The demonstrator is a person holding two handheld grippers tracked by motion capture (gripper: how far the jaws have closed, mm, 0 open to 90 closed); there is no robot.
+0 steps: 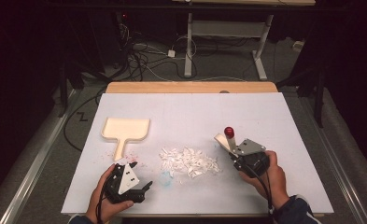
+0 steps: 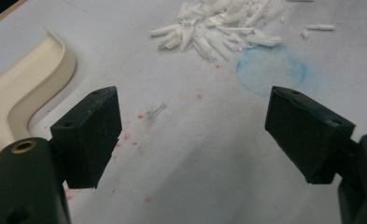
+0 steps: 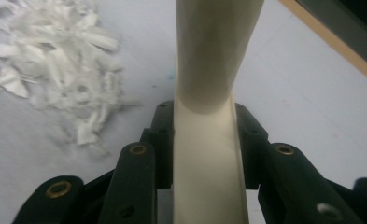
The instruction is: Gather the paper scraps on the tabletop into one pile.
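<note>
My right gripper is clamped on a cream handle, which runs up the middle between my jaws. White shreds are heaped on the bench, whose wooden edge cuts the upper right corner.
</note>
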